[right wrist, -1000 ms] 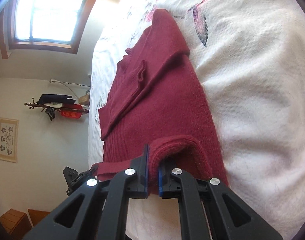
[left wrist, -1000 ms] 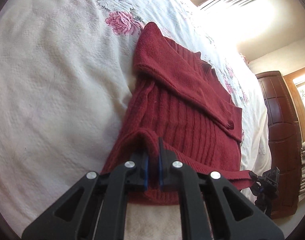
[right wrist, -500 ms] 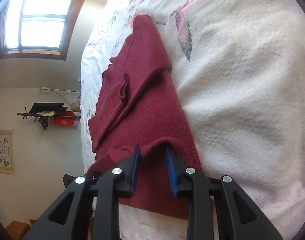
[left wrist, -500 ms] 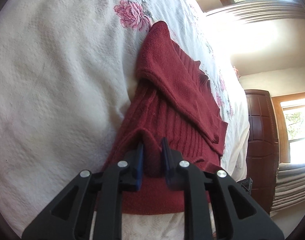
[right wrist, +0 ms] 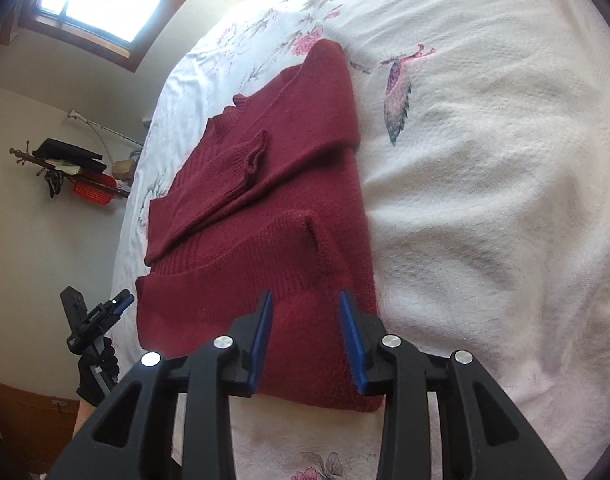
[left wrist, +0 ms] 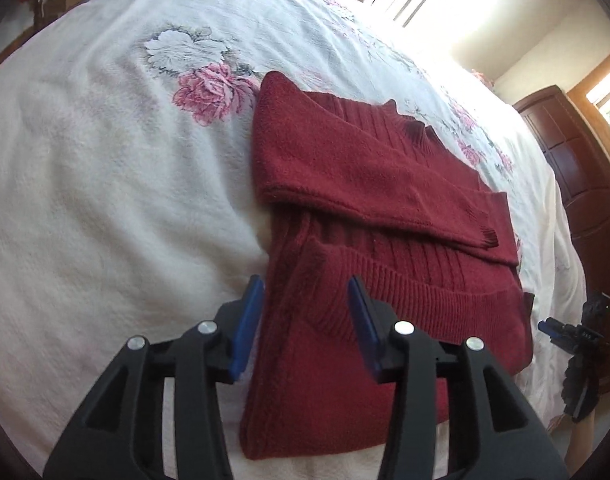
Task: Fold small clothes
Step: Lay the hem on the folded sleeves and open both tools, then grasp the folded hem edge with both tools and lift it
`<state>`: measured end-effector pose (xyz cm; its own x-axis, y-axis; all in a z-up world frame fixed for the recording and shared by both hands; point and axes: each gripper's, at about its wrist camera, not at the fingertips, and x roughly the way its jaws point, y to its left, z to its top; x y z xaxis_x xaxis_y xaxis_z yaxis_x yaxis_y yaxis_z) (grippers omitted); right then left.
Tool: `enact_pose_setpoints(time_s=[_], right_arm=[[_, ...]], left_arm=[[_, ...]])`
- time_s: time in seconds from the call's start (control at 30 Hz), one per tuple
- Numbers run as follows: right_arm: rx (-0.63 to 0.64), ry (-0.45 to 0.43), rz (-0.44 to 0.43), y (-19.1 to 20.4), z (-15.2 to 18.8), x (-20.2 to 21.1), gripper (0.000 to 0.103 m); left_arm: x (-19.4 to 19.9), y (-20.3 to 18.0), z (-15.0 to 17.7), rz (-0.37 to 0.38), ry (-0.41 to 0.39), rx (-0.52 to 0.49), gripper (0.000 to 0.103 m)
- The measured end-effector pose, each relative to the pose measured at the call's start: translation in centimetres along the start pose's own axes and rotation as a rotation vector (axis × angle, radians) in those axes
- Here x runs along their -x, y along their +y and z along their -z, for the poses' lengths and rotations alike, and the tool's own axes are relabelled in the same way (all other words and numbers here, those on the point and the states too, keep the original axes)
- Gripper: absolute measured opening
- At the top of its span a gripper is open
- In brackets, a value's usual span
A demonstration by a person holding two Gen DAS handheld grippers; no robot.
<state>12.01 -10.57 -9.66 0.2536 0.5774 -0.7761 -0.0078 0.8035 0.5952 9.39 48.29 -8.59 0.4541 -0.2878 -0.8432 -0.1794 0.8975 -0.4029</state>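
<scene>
- Left tongs released, blades spread above the folded-up hem of the maroon sweater.
- Right tongs likewise released, bottom centre of frame.
- Sweater lies on the floral bedspread.

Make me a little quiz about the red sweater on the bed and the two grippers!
1. True or false: the left gripper is clamped shut on the red sweater.
2. Where does the folded-up hem lie? A) on the sweater's body B) hanging off the bed C) on the floor
3. Fill in: the bedspread is white with pink ____.

Key:
1. False; both it and the right gripper are open.
2. A
3. flowers
</scene>
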Motion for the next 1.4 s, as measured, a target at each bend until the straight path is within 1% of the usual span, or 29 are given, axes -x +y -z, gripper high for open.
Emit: enact_pose_setpoints(time_s=[0.07,0.2,0.27,0.33,0.37,0.4,0.47,0.53,0.67,0.7,0.83,0.9,0.97,1.0,1.07,1.1,1.13,1.17,1.23,1.3,1.4], right_arm=[[0.01,0.005,0.001,0.3,-0.1,-0.3,0.036],[0.035,0.012,0.02,0.7,-0.4,-1.0,0.036],[0.049,0.017,0.026,0.9,-0.6,-1.2,0.036],[0.073,0.021,0.043,1.3,-0.8,-1.6,0.036],[0.089,0.025,0.053,1.6,-0.9,-1.8,0.036],[0.105,0.029,0.066,1.8,-1.0,-2.0,0.036],[0.144,0.039,0.098,2.4,-1.3,-2.5,0.036],[0.192,0.047,0.127,3.0,-1.4,-3.0,0.036],[0.264,0.052,0.158,3.9,-1.8,-3.6,0.04],[0.277,0.052,0.162,4.1,-1.9,-3.7,0.041],[0.323,0.069,0.201,4.4,-1.9,-4.6,0.044],[0.332,0.083,0.212,4.4,-2.1,-5.4,0.046],[0.339,0.095,0.236,4.3,-2.1,-6.1,0.046],[0.348,0.101,0.24,4.4,-2.1,-6.4,0.046],[0.381,0.108,0.275,4.8,-1.7,-6.9,0.042],[0.403,0.109,0.289,4.9,-1.5,-7.2,0.031],[0.422,0.111,0.294,5.1,-1.3,-7.3,0.016],[0.428,0.114,0.29,5.1,-1.2,-7.3,0.011],[0.438,0.101,0.266,5.4,-0.8,-6.9,0.007],[0.462,0.074,0.269,6.0,-0.3,-6.0,0.006],[0.463,0.008,0.237,6.7,-0.2,-3.7,0.006]], left_arm=[[-1.2,-0.5,-0.5,-0.042,0.024,-0.041,0.044],[-2.9,-1.2,-0.8,-0.082,0.057,-0.116,0.044],[-3.5,-1.5,-0.7,-0.117,0.068,-0.156,0.042],[-3.9,-1.8,-0.6,-0.133,0.07,-0.182,0.034],[-4.0,-1.9,-0.5,-0.124,0.069,-0.187,0.016],[-4.0,-2.1,-0.4,-0.123,0.066,-0.193,0.007],[-3.4,-2.7,-0.2,-0.127,0.036,-0.221,0.006],[-2.6,-3.2,0.1,-0.113,0.007,-0.24,0.005],[-0.7,-3.1,0.6,-0.039,-0.037,-0.219,0.005],[-0.7,-2.9,0.6,-0.026,-0.033,-0.213,0.005],[-1.9,-2.3,0.6,-0.035,0.009,-0.205,0.005],[-2.6,-2.0,0.4,-0.039,0.028,-0.191,0.009],[-3.4,-1.9,0.4,-0.06,0.042,-0.187,0.011],[-3.8,-2.0,0.4,-0.066,0.049,-0.189,0.014],[-4.3,-2.2,0.6,-0.078,0.058,-0.196,0.015],[-4.5,-2.3,0.7,-0.086,0.06,-0.202,0.015],[-4.6,-2.5,0.8,-0.096,0.058,-0.206,0.014],[-4.6,-2.7,0.9,-0.104,0.055,-0.21,0.008],[-4.1,-3.1,1.2,-0.106,0.034,-0.218,0.006],[-3.0,-3.6,1.4,-0.097,-0.002,-0.227,0.005],[-0.7,-4.2,1.3,-0.076,-0.077,-0.22,0.005]])
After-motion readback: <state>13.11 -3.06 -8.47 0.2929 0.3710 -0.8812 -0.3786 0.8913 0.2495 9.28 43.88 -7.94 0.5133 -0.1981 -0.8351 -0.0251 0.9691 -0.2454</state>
